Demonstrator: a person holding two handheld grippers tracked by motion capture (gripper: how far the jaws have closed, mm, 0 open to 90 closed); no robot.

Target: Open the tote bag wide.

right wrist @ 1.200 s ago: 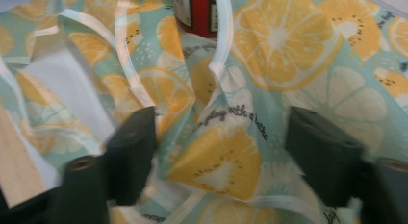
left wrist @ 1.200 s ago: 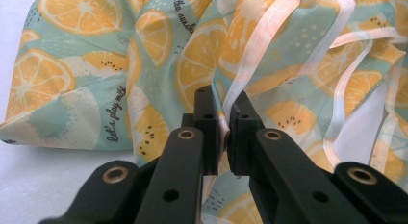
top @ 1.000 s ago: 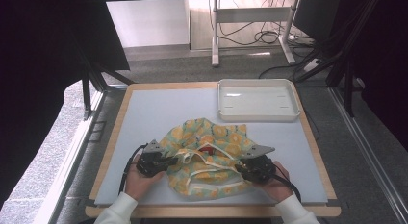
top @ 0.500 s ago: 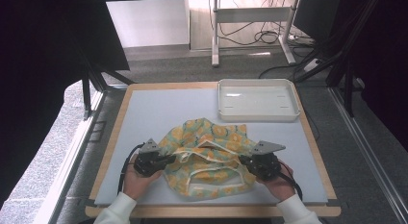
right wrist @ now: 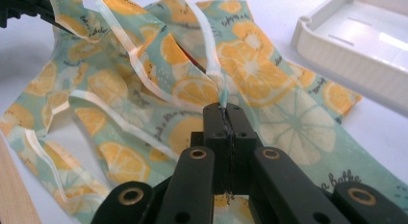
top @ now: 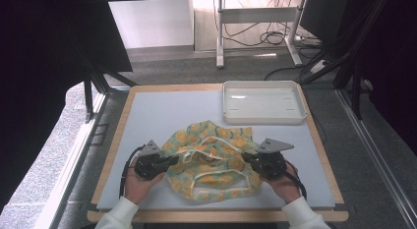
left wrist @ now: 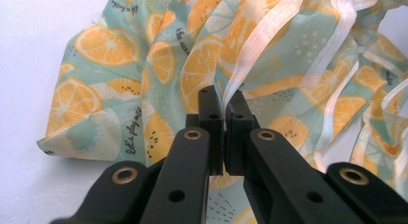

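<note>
Both hands reach in from the six o'clock edge of the pale blue-grey table (top: 157, 116), the left hand (top: 139, 184) wrapped around the left gripper (top: 169, 161) at the nine o'clock side of a crumpled orange-slice-print teal fabric piece with white ribbon ties (top: 212, 157), the right hand (top: 283, 184) holding the right gripper (top: 247, 158) at its three o'clock side. The high view shows a white rectangular plastic tray (top: 263, 118) at one o'clock, apart from the fabric. The left gripper view shows lettering printed on the cloth and jaws nearly pressed together on a fold by a ribbon (left wrist: 250, 56). The right gripper view shows jaws pinching the fabric's ribbon-trimmed edge tight.
</note>
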